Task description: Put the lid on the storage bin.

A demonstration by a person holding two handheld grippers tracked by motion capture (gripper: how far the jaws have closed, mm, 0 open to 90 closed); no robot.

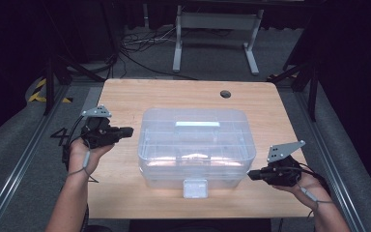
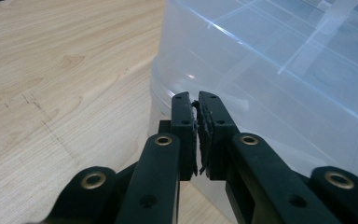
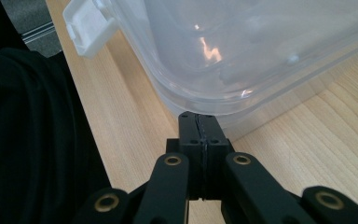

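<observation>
Both grippers at the clear bin, jaws together, nothing held.

L→R: left gripper (image 1: 129, 130) sits at the table's (image 1: 125, 96) left side, pointing right at the clear plastic bin (image 1: 196, 145); tips just beside the bin's left wall, approx mid-height. Left gripper view (image 2: 196, 100): jaws pressed together, empty, bin wall right behind them; contact w/ the wall is hard to tell. Bin is mid-table, lid on, handle (image 1: 197, 124) on top, white latch (image 1: 195, 188) on the near side, sticking out. Something pale inside, too blurred to ID. Right gripper (image 1: 249, 175) is at the bin's near-right corner, pointing left. Right gripper view (image 3: 199, 116): jaws closed, empty, tips right at the bin's lower edge, low over the wood.
</observation>
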